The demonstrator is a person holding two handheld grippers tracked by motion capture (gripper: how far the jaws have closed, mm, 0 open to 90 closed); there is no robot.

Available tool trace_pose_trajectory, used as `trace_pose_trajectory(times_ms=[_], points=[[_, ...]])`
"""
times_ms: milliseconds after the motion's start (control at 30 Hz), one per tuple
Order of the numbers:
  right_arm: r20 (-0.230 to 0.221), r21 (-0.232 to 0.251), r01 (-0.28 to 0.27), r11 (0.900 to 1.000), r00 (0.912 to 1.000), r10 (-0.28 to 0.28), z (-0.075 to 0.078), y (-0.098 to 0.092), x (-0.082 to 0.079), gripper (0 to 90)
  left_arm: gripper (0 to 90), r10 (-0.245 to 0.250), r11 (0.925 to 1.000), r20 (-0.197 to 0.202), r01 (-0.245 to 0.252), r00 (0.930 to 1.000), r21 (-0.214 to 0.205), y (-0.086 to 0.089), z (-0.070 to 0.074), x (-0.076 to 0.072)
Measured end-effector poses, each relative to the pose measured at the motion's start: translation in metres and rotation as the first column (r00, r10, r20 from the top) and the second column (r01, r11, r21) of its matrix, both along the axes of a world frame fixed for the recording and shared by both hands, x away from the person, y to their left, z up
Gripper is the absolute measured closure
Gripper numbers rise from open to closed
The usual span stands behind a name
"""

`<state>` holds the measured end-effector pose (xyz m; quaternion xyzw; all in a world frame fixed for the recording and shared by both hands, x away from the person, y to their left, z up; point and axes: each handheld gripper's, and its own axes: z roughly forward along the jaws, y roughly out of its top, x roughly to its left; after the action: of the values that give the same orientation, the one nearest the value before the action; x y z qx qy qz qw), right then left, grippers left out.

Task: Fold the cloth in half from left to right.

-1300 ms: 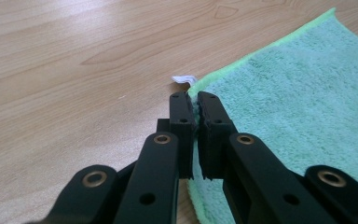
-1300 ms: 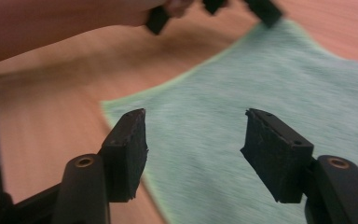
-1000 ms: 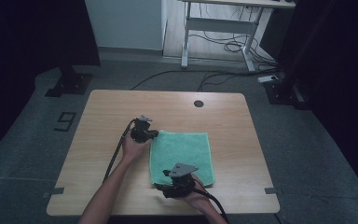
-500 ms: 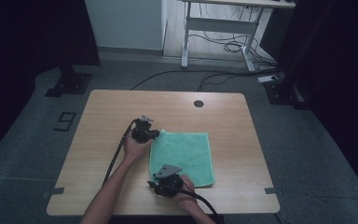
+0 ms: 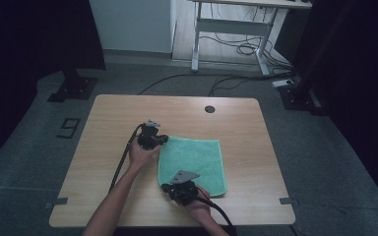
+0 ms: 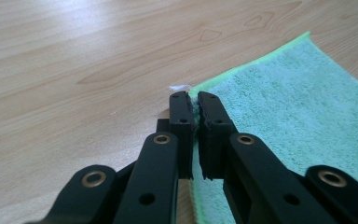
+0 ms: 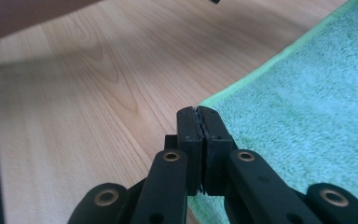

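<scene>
Cloth: the soft green square towel cloth (image 5: 193, 163) is lying flat on the light wooden table (image 5: 103, 128), near the front edge, between the two hands.
Left gripper: the black left gripper (image 5: 163, 139) is pinching the far left corner of the cloth; its jaws are almost together with the green edge between them (image 6: 192, 105).
Right gripper: the black right gripper (image 5: 165, 187) is at the near left corner. Its jaws have just been closing, and now they are squeezed tight on the cloth edge (image 7: 203, 116).
What changed: the right hand is sitting more to the left than a moment ago, right at the corner.
What it means: I think both left corners are now being held, so the cloth is ready for lifting or folding.
Writing: a small white tag (image 6: 179, 87) is poking out at the far corner, too small to read. A dark mark like a "9" (image 5: 68, 128) is showing on the grey floor.
</scene>
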<state>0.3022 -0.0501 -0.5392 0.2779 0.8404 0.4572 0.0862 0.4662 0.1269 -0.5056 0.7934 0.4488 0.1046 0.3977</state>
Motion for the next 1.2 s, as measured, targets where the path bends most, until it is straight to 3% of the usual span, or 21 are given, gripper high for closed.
trace_pose_trajectory(times_ms=[133, 200, 333, 600, 733, 933, 1067, 1200], points=[[0.007, 0.044, 0.005, 0.9990, 1.0000, -0.005, 0.011, -0.013, -0.001, 88.1, 85.2, 0.005, 1.0000, 0.015, -0.005, 0.9999, -0.007, 0.003, 0.007, -0.003], [-0.005, 0.094, 0.017, 0.9954, 0.9998, -0.017, 0.019, -0.024, -0.002, 88.2, 85.2, 0.007, 0.9999, 0.020, -0.007, 0.9998, -0.012, 0.004, 0.009, -0.003], [-0.008, 0.106, 0.014, 0.9943, 0.9999, -0.014, 0.021, -0.026, -0.003, 88.2, 85.2, 0.009, 0.9996, 0.014, -0.009, 0.9999, -0.028, 0.005, 0.010, -0.003], [-0.007, 0.089, -0.044, 0.9951, 0.9990, 0.045, 0.018, -0.002, -0.008, 88.3, 85.4, 0.008, 0.9998, 0.025, -0.008, 0.9997, -0.017, 0.009, 0.023, -0.004], [-0.006, 0.089, -0.045, 0.9950, 0.9989, 0.045, 0.018, -0.002, -0.008, 88.3, 85.4, -0.009, 0.9998, 0.037, 0.010, 0.9993, -0.016, 0.006, 0.032, -0.004], [-0.010, 0.114, -0.030, 0.9930, 0.9995, 0.031, 0.019, 0.000, -0.007, 88.3, 85.7, -0.033, 0.9995, 0.049, 0.032, 0.9983, 0.006, -0.001, 0.042, -0.005], [-0.014, 0.135, -0.048, 0.9896, 0.9986, 0.051, 0.019, 0.015, -0.003, 88.3, 85.8, -0.025, 0.9994, 0.049, 0.024, 0.9985, 0.025, 0.004, 0.051, -0.004], [0.013, 0.149, -0.086, 0.9851, 0.9963, 0.085, 0.027, 0.030, -0.005, 88.3, 86.0, -0.014, 0.9990, 0.050, 0.012, 0.9986, 0.044, 0.013, 0.060, 0.000]])
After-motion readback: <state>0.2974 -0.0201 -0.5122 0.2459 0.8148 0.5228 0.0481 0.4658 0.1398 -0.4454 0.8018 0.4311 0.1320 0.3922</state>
